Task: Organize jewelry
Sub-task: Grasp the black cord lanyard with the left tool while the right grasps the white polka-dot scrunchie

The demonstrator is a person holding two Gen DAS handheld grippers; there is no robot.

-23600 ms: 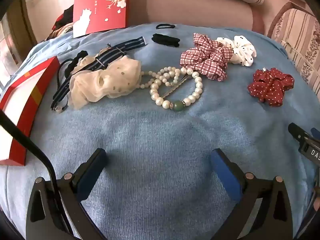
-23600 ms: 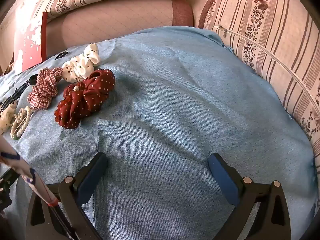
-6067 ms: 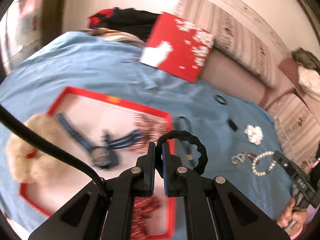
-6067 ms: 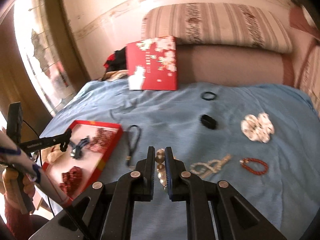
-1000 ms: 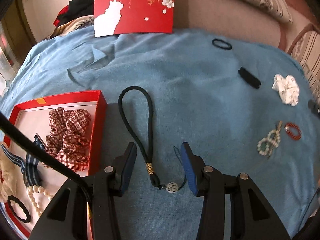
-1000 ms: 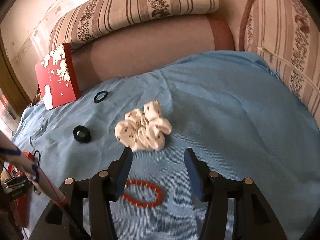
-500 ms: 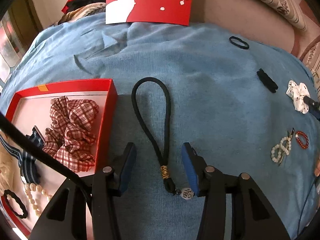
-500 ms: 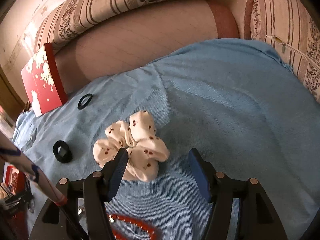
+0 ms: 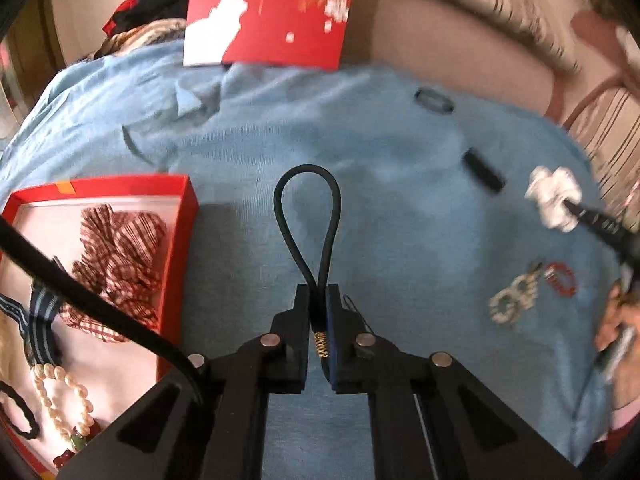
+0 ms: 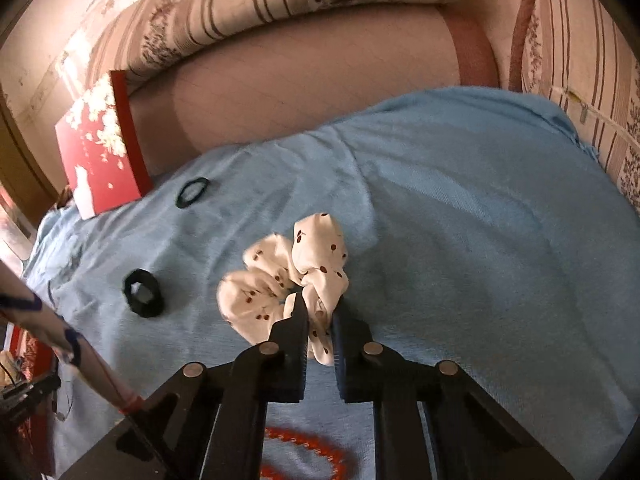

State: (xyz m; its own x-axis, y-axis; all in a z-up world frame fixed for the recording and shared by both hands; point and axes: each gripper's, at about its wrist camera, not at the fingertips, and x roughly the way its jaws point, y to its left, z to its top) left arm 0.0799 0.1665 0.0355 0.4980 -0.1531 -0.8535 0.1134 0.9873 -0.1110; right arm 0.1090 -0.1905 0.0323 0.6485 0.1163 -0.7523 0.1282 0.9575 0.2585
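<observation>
— On the blue blanket (image 9: 400,208), what has the left gripper (image 9: 318,304) got?
— One black cord loop (image 9: 308,216). Its jaws have just closed tight on the cord by the gold coil.
— And the right gripper (image 10: 320,312)?
— It just squeezed shut on one white scrunchie (image 10: 280,276) with tiny cherries.
— Anything nearby?
— Two black hair ties (image 10: 143,293) and one red bead bracelet (image 10: 304,452).
</observation>
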